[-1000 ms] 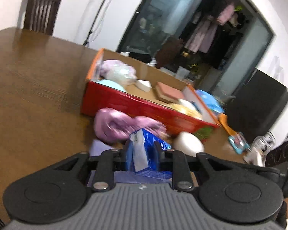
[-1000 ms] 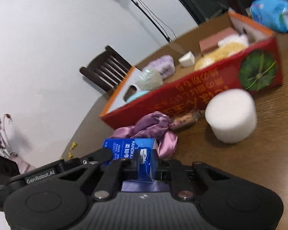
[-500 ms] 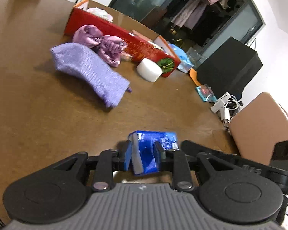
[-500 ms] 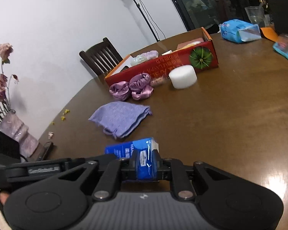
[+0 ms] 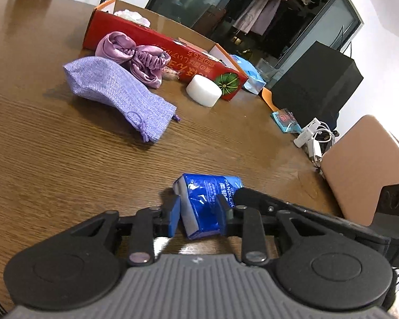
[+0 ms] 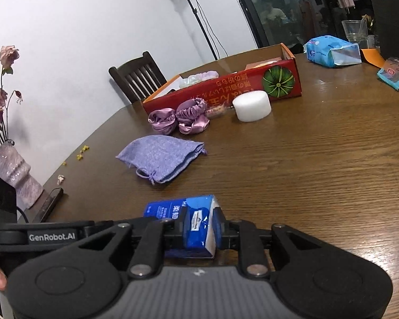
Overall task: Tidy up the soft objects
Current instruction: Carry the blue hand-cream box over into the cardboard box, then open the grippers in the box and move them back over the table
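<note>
A blue tissue pack [image 5: 206, 204] sits at the near table edge, held from both ends. My right gripper [image 6: 200, 232] is shut on it [image 6: 196, 224]. My left gripper [image 5: 199, 216] has its left pad a little off the pack, jaws slightly parted. A lilac drawstring pouch [image 5: 114, 90] [image 6: 161, 158] lies mid-table. Purple satin scrunchies [image 5: 135, 57] [image 6: 179, 117] and a white foam puck [image 5: 203, 93] [image 6: 251, 105] lie against the red cardboard box [image 5: 151, 41] [image 6: 226, 90], which holds other soft items.
The wooden table [image 5: 53, 159] also carries a blue wipes pack [image 6: 332, 50], a small teal packet [image 5: 286, 119], an orange card and white cables [image 5: 312, 138]. A vase with roses [image 6: 12, 175] and a phone stand at left. A tan chair [image 5: 367, 164] and a dark chair [image 6: 135, 77] flank it.
Both grippers pulled the tissue pack back from the box to the near table edge. The left gripper's jaws have parted slightly from the pack; the right stays clamped.
</note>
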The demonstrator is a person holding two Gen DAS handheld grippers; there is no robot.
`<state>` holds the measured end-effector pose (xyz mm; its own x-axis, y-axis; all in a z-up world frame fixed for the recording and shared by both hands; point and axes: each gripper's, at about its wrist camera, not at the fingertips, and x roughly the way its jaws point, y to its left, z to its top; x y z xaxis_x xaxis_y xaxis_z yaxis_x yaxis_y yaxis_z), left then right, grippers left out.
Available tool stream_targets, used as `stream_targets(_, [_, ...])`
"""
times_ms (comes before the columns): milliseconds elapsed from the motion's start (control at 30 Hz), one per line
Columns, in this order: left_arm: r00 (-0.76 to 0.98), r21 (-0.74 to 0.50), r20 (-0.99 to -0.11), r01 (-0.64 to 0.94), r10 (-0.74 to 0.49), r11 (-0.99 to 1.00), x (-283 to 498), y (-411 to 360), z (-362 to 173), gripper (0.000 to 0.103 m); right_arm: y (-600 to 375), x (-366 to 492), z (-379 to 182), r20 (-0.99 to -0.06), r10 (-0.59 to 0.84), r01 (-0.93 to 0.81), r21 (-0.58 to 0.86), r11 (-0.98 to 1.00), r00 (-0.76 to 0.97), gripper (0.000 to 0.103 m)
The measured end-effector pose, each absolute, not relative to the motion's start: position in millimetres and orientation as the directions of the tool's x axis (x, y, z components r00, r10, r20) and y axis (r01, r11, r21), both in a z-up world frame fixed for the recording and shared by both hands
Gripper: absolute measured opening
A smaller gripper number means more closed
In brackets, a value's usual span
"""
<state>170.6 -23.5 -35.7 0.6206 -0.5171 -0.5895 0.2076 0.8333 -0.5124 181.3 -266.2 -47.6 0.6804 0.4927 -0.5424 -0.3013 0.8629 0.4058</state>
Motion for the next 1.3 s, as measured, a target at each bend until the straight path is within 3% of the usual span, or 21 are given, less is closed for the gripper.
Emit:
stream_targets(367, [0.625,-0.524,-0.581,0.201,-0.521,0.827,184,-22,-38,0.024,-267,196,-51,-0.545,0.497,-0.311,0.401,0.862,0.675,0.017])
stream_targets(500, [0.675,-0.482,-0.531,0.257,-0.513,0.837,199,-22,-14,0.023,-269,206,-29,-0.503,0.506,-0.335,0.394,0.856,0.7,0.009])
stream_targets(667, [0.718,-0.439,-0.455,0.333,-0.526,0.834,274,-21,43,0.023,-269,267,24,-0.404,0.496,-0.393,0.313,0.864,0.768,0.009])
stream_targets(800, [0.729,-0.405,-0.474,0.319,-0.495,0.857,371,-27,70,0.023,-266,360,50,-0.389,0.479,-0.384,0.299,0.874,0.787,0.009])
stream_targets(1067, [0.583,-0.45,-0.67,0.173,-0.46,0.876,542,-48,27,0.022,-263,537,18,-0.574,0.38,-0.252,0.292,0.923,0.725,0.009])
stream_targets(1200, [0.505,-0.404,-0.749,0.163,-0.428,0.9,570,-67,-1,0.023,-259,570,-11,-0.696,0.314,-0.219,0.226,0.949,0.645,0.009])
stream_targets(1300, [0.491,-0.393,-0.761,0.173,-0.424,0.903,579,-74,-6,0.024,-253,571,-18,-0.712,0.264,-0.221,0.155,0.963,0.651,0.009])
